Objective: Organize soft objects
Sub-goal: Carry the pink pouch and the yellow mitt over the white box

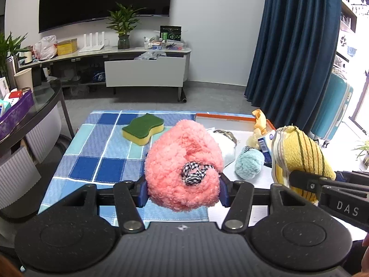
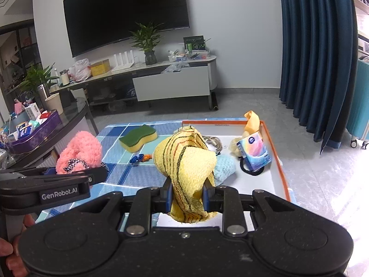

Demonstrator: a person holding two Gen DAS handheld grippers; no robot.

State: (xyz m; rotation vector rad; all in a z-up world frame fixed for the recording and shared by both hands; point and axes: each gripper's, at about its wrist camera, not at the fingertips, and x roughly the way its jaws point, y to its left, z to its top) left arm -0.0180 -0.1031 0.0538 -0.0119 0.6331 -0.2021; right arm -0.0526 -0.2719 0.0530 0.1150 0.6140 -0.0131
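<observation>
My left gripper is shut on a fluffy pink plush with a checkered ribbon, held above the blue checked cloth; it also shows in the right wrist view. My right gripper is shut on a yellow striped towel, held over the orange-rimmed white tray; the towel also shows in the left wrist view. A green-and-yellow sponge lies on the cloth. A light blue fuzzy ball lies in the tray.
The tray also holds a tissue pack, a black hair tie and a pale yellow cloth. A small blue-orange item lies on the cloth. A glass side table stands left, a blue curtain right.
</observation>
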